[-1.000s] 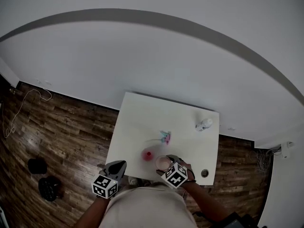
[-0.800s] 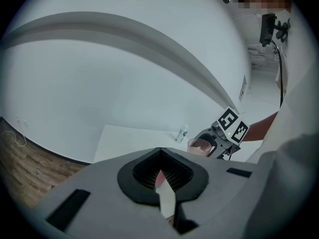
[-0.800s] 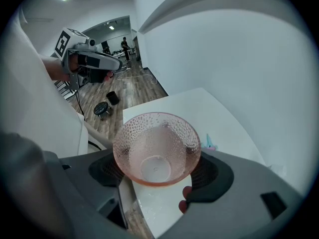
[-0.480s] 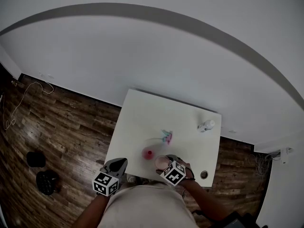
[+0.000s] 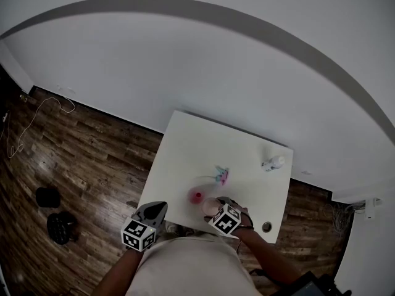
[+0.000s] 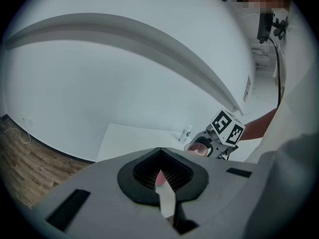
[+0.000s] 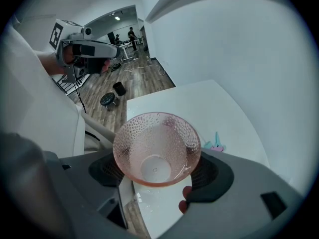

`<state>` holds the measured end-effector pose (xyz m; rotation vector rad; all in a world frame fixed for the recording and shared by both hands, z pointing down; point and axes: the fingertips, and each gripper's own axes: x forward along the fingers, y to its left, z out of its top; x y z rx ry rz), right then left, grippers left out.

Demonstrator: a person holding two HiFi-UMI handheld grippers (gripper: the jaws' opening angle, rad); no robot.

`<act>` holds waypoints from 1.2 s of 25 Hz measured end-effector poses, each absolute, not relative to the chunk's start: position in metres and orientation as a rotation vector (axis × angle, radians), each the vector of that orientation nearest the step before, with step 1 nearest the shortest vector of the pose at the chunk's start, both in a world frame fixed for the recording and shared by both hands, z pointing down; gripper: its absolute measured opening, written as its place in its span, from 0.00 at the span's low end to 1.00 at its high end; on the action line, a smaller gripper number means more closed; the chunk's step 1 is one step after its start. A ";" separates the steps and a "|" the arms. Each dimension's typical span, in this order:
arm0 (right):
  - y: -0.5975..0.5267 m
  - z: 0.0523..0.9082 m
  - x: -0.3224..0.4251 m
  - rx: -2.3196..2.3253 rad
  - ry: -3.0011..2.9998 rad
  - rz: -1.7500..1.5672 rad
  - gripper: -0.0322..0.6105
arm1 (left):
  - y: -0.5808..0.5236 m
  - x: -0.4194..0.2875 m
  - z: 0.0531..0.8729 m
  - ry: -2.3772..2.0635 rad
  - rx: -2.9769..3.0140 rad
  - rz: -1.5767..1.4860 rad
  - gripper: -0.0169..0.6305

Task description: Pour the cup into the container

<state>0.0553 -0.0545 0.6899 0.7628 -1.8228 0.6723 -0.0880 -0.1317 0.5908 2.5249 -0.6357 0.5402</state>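
- One pink dimpled cup (image 7: 157, 151) here, and the right gripper (image 5: 215, 209) has it clamped, a jaw on each side of its wall.
- The cup is held roughly upright above the table's (image 5: 185, 147) near edge, a bit right of the middle. In the right gripper view we look straight down its mouth to the base. We honestly can't tell if anything's in it.
- The container (image 5: 197, 194) sits on the table just beside the cup, on its left and close to the near edge. It looks clear with a red blob in the middle, but its outline is pretty faint for us.
- The left gripper (image 5: 157, 207) has its jaws pressed together with nothing held. It's at the table's near left corner, apart from both the cup and the container.
- A small pink-and-teal thing (image 5: 221, 176) lies around the middle of the table, beyond the container.
- A white bottle (image 5: 272, 163) stands near the far right corner, well apart from everything else.
- There's a dark round hole (image 5: 266, 227) in the near right corner.
- On the wooden floor (image 5: 92, 159) left of the table we spot a couple of black things (image 5: 60, 228), too small to identify.
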 end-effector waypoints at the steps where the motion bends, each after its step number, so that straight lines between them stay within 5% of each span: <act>1: -0.055 0.691 0.055 0.757 -1.820 0.674 0.63 | -0.131 -0.089 0.591 -0.637 2.523 0.542 0.04; 30: -0.063 0.710 0.048 0.640 -1.707 0.752 0.63 | -0.131 -0.096 0.591 -0.634 2.515 0.479 0.04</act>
